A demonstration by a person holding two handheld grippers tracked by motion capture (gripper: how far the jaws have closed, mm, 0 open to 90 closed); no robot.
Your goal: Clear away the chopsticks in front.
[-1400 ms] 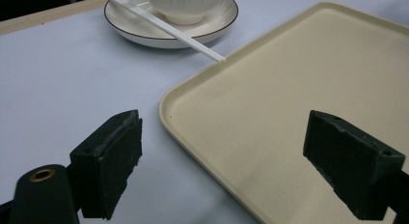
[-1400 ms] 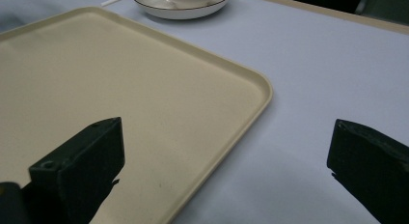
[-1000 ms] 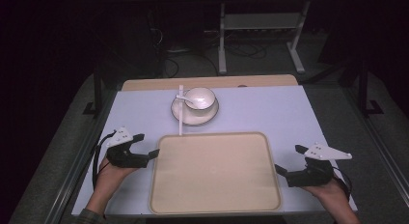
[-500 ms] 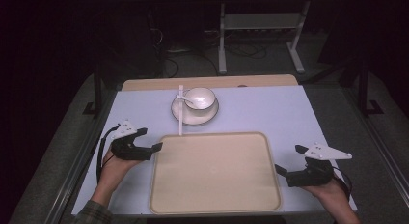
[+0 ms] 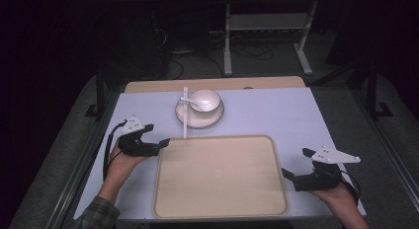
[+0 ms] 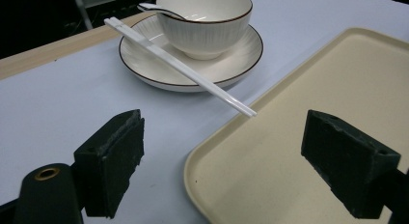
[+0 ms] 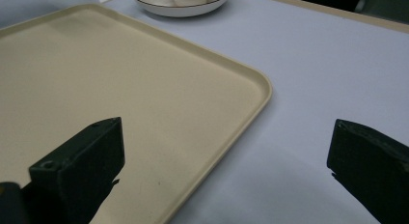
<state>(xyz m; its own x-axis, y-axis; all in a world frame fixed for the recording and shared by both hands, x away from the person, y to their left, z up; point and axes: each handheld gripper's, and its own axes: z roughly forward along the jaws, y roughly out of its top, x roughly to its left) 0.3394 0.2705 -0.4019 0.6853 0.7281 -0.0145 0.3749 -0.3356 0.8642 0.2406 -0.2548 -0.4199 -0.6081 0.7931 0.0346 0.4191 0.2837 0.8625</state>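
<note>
1. While I'm holding both sets of tongs spread wide with nothing in them, the left gripper (image 5: 157, 143) is hovering at the tray's (image 5: 220, 209) far left corner, one jaw over the rim.
2. My right gripper (image 5: 290, 175) is sitting at the tray's right edge, straddling it too.
3. Beyond the tray, the chopsticks (image 6: 179, 66) are lying across the saucer (image 6: 144, 57), tips reaching the rim, beside the bowl (image 6: 205, 19) holding a spoon (image 6: 154, 8).
</note>
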